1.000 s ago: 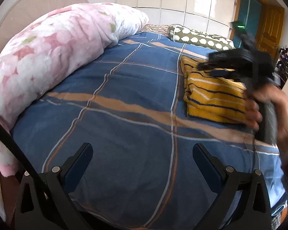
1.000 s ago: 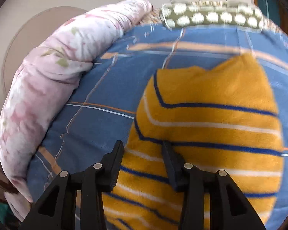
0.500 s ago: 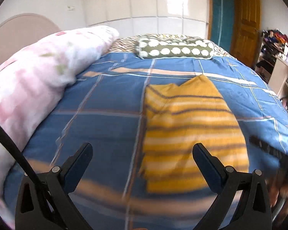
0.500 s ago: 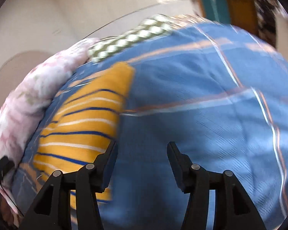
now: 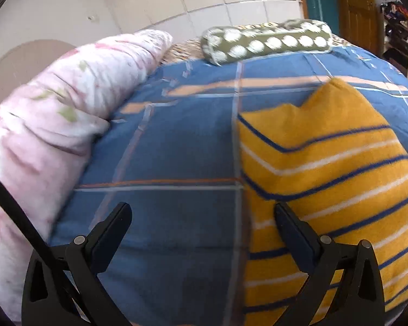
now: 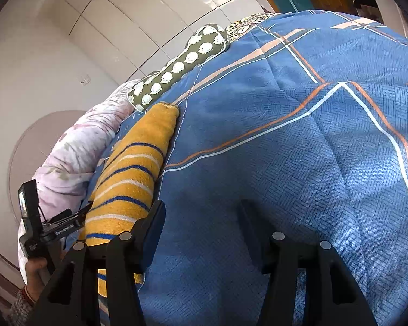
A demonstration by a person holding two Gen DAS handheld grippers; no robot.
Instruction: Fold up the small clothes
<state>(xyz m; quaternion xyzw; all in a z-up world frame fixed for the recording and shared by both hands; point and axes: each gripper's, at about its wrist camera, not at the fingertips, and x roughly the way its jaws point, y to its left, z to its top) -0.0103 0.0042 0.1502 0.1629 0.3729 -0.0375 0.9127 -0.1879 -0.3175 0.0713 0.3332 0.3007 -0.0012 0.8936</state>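
striped garment point(image 5: 326, 179) folded flat on bedcover point(image 5: 176, 157) | left claw point(image 5: 202, 217) released | right claw point(image 6: 201, 217) released, empty

Folded yellow striped garment point(image 5: 326, 179) cut off at right and bottom edges, motion-blurred. Near end hidden behind right gripper point(image 6: 201, 217) fingers. Shelf clutter point(image 5: 397, 13) too blurred to identify.

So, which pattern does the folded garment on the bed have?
Mustard yellow with thin blue and white stripes; the folded garment shows best in the left wrist view.
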